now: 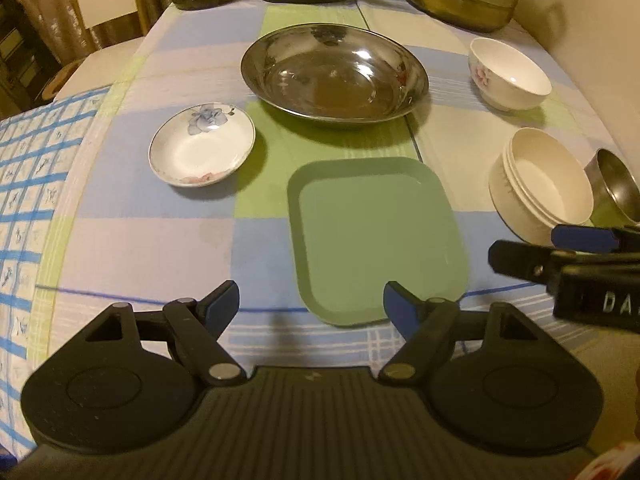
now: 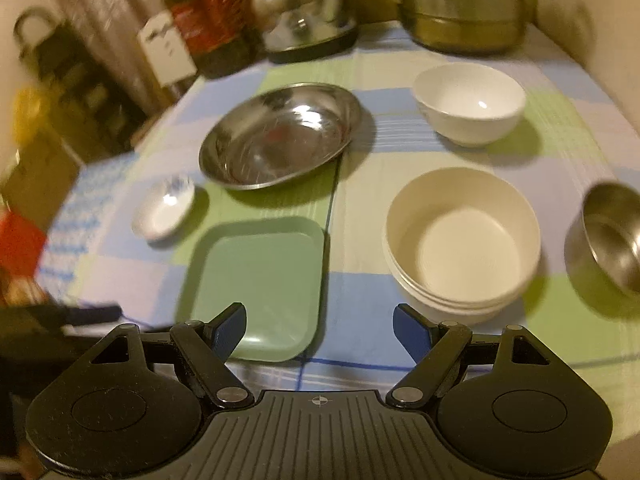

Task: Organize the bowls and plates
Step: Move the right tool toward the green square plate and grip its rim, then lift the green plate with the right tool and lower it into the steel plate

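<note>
- Left wrist view: left tool [image 1: 311, 300] nearest, jaws spread wide, nothing btwn the pads, hovering over near edge of green square plate [image 1: 376, 240].
- Green plate flat on checked tabletop [image 1: 160, 236], centre of view.
- Steel dish [image 1: 334, 74] at 12 o'clock from green plate, apart from it.
- Small saucer w/ blue flower [image 1: 202, 144] at 10 o'clock, clear of both.
- Stacked cream bowls [image 1: 540, 184] at 2 o'clock; small steel bowl [image 1: 614, 186] just beside them at 3; white floral bowl [image 1: 510, 74] farther back.
- Right tool's tip enters at 3 o'clock edge, near cream stack.
- Right wrist view (blurred): right tool [image 2: 319, 326] nearest, also wide open, empty, above bare cloth btwn green plate [image 2: 256, 280] at 10 o'clock and cream bowls [image 2: 460, 236] at 1 o'clock.
- Steel dish [image 2: 280, 136] at 11, white bowl [image 2: 470, 104] at 1 farther back, steel bowl [image 2: 608, 240] at 3, saucer [image 2: 164, 210] at 10.
</note>
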Action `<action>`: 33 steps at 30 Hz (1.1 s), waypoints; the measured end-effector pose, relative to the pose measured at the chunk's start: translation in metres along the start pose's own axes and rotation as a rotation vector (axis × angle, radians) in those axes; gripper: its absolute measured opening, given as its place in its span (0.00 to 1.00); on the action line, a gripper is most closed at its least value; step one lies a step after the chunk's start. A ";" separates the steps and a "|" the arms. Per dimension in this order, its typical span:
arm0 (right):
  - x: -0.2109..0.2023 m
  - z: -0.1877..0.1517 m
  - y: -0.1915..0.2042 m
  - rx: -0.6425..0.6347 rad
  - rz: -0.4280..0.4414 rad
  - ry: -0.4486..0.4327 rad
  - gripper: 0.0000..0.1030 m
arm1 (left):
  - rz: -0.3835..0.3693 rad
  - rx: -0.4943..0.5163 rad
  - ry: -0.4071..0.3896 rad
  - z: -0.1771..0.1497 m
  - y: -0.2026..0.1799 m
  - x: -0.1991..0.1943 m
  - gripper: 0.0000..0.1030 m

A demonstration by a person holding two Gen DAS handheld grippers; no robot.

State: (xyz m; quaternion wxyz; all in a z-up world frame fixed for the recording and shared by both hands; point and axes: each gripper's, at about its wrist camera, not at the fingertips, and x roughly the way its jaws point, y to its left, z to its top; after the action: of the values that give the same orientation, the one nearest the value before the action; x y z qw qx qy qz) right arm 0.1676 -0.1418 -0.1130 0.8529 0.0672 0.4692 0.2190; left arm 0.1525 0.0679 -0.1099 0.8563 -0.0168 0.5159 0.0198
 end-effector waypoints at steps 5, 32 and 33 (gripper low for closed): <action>0.015 -0.003 0.004 -0.005 0.003 -0.010 0.73 | -0.043 -0.002 -0.017 0.003 0.007 0.015 0.63; 0.067 -0.003 0.000 0.059 0.016 0.039 0.17 | -0.092 -0.020 -0.016 0.009 0.018 0.046 0.23; 0.068 -0.003 0.000 0.060 0.015 0.038 0.16 | -0.089 -0.016 -0.018 0.009 0.018 0.046 0.22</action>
State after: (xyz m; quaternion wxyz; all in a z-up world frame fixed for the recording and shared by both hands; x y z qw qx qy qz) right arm 0.1963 -0.1127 -0.1671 0.8398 0.0920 0.4910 0.2124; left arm 0.1811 0.0868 -0.1463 0.8609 -0.0464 0.5065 -0.0139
